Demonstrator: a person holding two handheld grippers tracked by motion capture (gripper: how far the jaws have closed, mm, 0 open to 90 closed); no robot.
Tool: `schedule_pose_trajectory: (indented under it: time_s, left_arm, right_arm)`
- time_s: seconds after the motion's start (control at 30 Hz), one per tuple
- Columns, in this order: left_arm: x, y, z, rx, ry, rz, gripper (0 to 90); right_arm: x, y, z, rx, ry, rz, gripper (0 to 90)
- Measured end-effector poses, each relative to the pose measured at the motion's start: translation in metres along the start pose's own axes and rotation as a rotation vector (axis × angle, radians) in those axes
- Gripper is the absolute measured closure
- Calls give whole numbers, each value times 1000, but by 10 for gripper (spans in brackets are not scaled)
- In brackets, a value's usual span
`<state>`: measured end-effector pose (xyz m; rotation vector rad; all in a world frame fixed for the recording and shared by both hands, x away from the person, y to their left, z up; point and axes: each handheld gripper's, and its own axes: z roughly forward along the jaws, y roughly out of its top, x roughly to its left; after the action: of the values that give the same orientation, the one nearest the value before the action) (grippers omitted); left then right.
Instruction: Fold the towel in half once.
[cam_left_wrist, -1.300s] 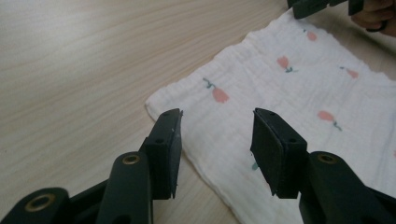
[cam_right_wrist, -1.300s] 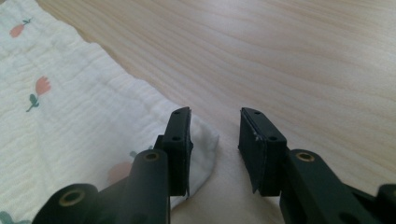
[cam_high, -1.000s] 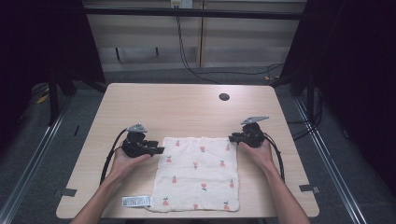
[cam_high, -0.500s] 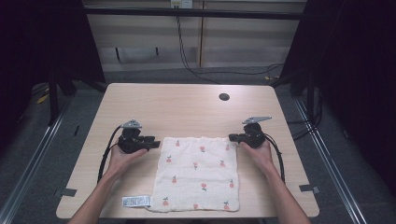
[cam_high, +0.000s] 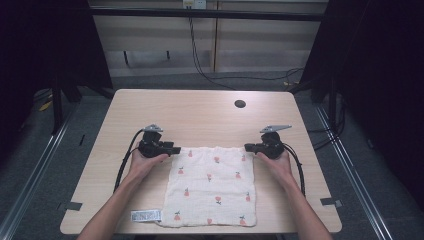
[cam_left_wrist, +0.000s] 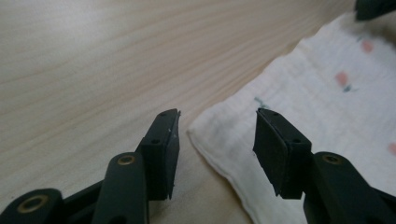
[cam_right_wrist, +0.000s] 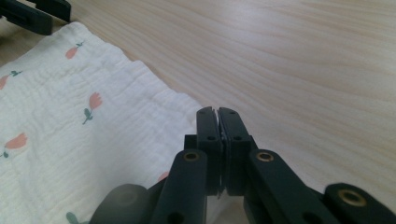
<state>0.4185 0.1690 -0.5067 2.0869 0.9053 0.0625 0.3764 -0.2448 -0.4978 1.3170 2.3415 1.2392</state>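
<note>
On the light wooden counter (cam_high: 200, 112), a white muslin cloth printed with small red flowers (cam_high: 212, 187) lies flat near the front edge. The left gripper (cam_left_wrist: 217, 135) sits at the cloth's far left corner, its jaws having just been opening; the corner lies between them, untouched. The right gripper (cam_right_wrist: 218, 126) is at the far right corner, its jaws clenched; whether they pinch the cloth's edge cannot be told. A small white label (cam_high: 146, 215) lies just beside the near left corner.

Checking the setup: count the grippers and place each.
2. The left gripper sits at the cloth's far left corner, jaws just opened wider with the corner between them; the right gripper is shut at the far right corner. None seems hidden.
</note>
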Motion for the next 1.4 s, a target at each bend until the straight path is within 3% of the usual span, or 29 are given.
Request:
schedule_pose_trajectory:
  time_s: [0.03,0.1,0.2,0.27,0.43,0.57,0.7,0.83,1.27,1.4]
  left_arm:
    - [-2,1,1,-3,5,12,498]
    - [-1,1,0,-11,-17,-9,492]
    - [-3,2,2,13,7,45,507]
    - [-3,2,3,7,0,39,525]
    - [-10,3,5,29,2,88,624]
    - [-11,4,8,30,-20,89,647]
    - [-13,4,9,35,-3,117,723]
    - [-11,3,9,25,-16,95,842]
    - [-14,10,-14,-64,-43,82,864]
    - [-13,11,-22,-81,-48,78,863]
  right_arm:
    - [1,0,0,2,5,-2,881]
    - [2,0,1,-2,9,-4,881]
    - [3,1,1,-4,15,-7,881]
    - [4,1,2,-1,12,-10,881]
    - [5,0,-2,-7,12,-12,880]
    - [9,1,-6,-21,16,-24,881]
    - [10,2,-7,-31,28,-24,881]
    - [12,2,-7,-31,28,-21,881]
    - [14,8,-17,-70,56,-14,882]
    - [13,13,-24,-113,68,0,882]
